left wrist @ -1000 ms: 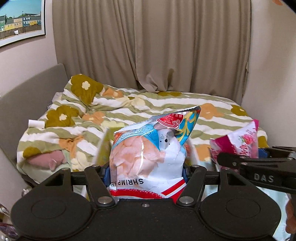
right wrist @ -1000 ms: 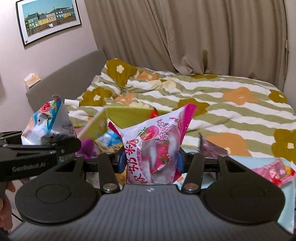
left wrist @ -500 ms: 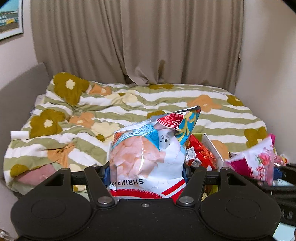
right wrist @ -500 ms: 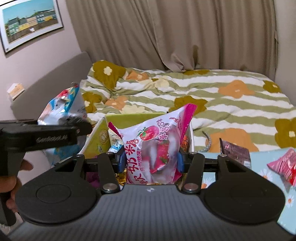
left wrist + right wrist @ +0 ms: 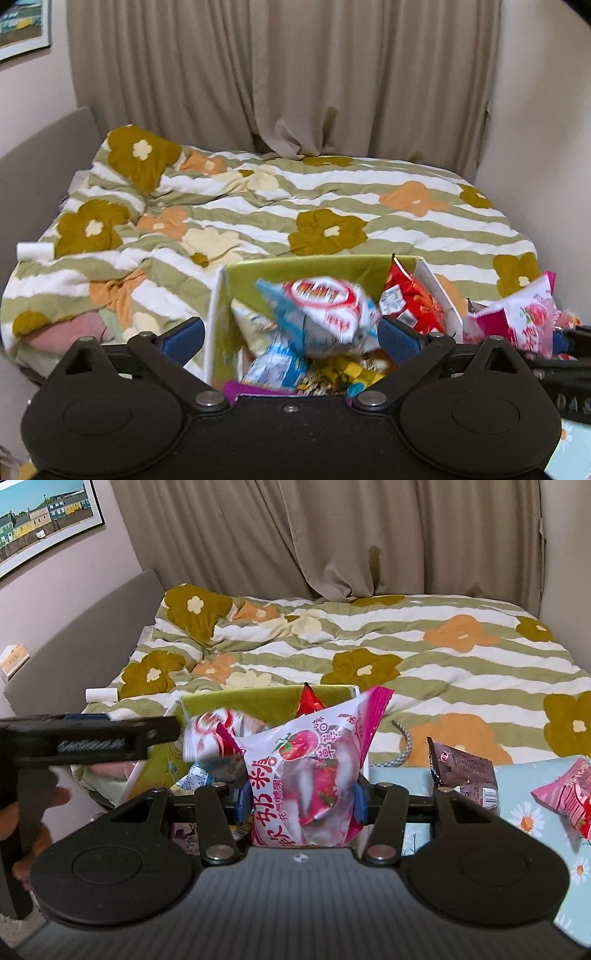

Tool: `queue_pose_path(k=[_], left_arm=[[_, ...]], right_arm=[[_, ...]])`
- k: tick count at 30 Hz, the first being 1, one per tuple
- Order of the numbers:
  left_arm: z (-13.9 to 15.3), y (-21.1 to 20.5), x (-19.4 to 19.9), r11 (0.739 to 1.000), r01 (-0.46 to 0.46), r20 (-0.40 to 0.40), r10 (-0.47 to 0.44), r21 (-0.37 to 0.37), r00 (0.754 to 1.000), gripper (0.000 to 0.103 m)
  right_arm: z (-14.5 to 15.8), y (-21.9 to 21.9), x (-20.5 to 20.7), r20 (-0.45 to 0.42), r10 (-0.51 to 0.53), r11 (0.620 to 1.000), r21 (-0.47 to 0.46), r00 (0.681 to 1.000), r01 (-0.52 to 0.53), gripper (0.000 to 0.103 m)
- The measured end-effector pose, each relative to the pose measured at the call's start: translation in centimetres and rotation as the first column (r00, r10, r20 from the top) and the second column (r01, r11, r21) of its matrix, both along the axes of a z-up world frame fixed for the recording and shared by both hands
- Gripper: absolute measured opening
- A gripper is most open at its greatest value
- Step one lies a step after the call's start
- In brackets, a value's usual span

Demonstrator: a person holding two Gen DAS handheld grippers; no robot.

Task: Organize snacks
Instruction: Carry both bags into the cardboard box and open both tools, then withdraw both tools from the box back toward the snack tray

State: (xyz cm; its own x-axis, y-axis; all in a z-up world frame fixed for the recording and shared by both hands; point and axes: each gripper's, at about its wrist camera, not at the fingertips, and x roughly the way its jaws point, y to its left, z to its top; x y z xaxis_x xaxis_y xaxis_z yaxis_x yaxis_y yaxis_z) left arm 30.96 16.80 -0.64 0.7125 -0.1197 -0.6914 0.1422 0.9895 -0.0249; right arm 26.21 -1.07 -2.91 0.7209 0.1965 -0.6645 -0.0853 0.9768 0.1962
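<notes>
Left hand-held gripper [image 5: 291, 334] spread wide, empty; blurred shrimp bag [image 5: 325, 314] above the green box [image 5: 314, 267]. Right hand-held gripper [image 5: 298, 799] clamps the strawberry bag [image 5: 310, 771].

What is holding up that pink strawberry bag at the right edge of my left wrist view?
Observer: The right gripper. It is shut on the strawberry bag, holding it upright.
Operator: Any snacks that I can't see?
Observer: Yes, a brown packet lies on the daisy cloth, right of the bag.
Operator: Who moves my left gripper?
Observer: A person's hand grips its handle.
</notes>
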Motion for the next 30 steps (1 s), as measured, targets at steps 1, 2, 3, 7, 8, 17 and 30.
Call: queue_pose_path(k=[1,2,3,7,8,17,30], left_arm=[[0.0,0.3,-0.5,1.0,-0.012,-0.003,0.012,-0.013,1.0,0.102],[0.1,0.6,-0.8,0.999,-0.022,-0.007,0.022,-0.026,1.0,0.102],[0.1,0.9,-1.3,0.999,-0.036,-0.009,0.035,-0.041,0.999,0.102],[0.4,1.7,-2.8,0.995,-0.078,-0.007,0.078,-0.06,0.997,0.102],[0.3,1.9,-3.1,0.995,-0.086,-0.005,0.085,-0.058,0.996,0.102],[-0.6,2.9,-4.9,0.991,-0.129,-0.02,0.129,-0.039,0.991,0.102],[-1.5,3.3,-7.3,0.99,-0.134,-0.042,0.132,-0.043,0.99,0.102]], right_arm=[[0.0,-0.1,0.1,-0.003,0.006,1.0,0.0,1.0,-0.006,0.066],[0.0,-0.1,0.2,-0.006,0.013,1.0,0.0,1.0,-0.013,0.066],[0.0,-0.1,0.3,-0.007,0.021,1.0,0.0,1.0,-0.021,0.066],[0.3,0.3,0.9,-0.005,0.053,0.999,-0.004,0.999,-0.053,0.066],[0.4,0.4,1.0,-0.003,0.062,0.998,-0.005,0.998,-0.062,0.066],[-0.5,2.5,2.7,-0.043,0.116,0.993,0.0,0.992,-0.116,0.075],[-1.8,2.8,-0.1,-0.005,0.123,0.992,-0.026,0.992,-0.123,0.103]])
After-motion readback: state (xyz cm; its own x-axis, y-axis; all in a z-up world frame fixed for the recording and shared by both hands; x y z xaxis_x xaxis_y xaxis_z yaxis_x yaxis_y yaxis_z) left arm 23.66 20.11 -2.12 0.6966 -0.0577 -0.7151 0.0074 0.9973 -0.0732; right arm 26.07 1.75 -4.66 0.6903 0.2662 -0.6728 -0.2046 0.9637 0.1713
